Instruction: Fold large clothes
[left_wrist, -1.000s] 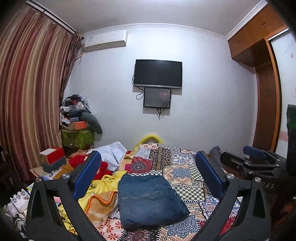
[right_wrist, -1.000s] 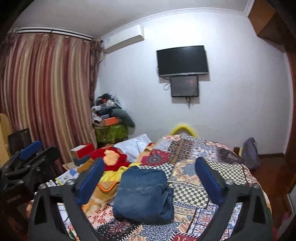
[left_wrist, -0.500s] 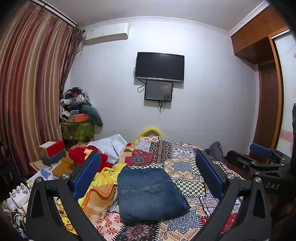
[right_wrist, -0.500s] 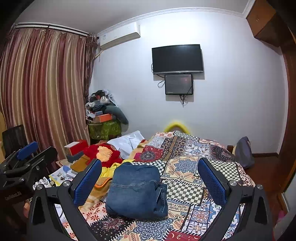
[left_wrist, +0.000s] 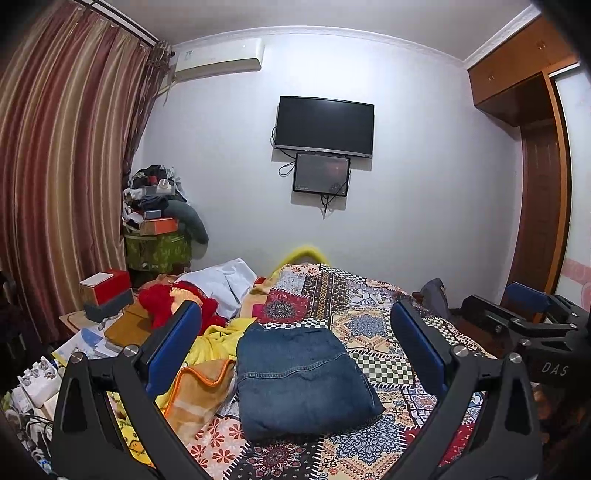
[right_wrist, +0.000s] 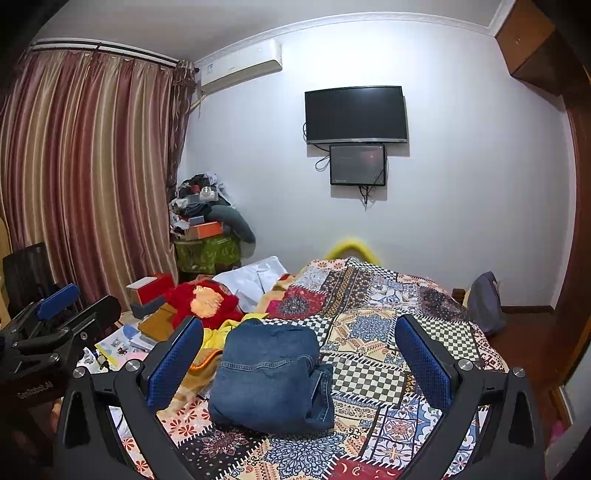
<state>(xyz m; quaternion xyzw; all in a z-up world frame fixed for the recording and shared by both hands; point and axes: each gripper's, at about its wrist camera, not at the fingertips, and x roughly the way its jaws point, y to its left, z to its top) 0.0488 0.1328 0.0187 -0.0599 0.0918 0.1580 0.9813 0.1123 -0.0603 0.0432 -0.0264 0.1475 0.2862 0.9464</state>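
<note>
A folded pair of blue jeans (left_wrist: 301, 376) lies on the patterned patchwork bedspread (left_wrist: 373, 325), also shown in the right wrist view (right_wrist: 269, 373). My left gripper (left_wrist: 295, 354) is open and empty, held back from and above the jeans. My right gripper (right_wrist: 299, 362) is open and empty, likewise held back from the jeans. Each gripper shows in the other's view, the right one at the right edge (left_wrist: 524, 314), the left one at the left edge (right_wrist: 51, 317).
A heap of yellow, orange and red clothes (left_wrist: 199, 354) lies left of the jeans. A white garment (right_wrist: 255, 277) lies farther back. Boxes and papers (left_wrist: 107, 295) crowd a low table at the left. Curtains, a cluttered stand (right_wrist: 207, 240), a wall TV (right_wrist: 356, 114) and a wardrobe (left_wrist: 535, 206) surround the bed.
Both grippers have drawn back and tilted up a little, so the jeans sit lower and farther in view. The jeans have not moved.
</note>
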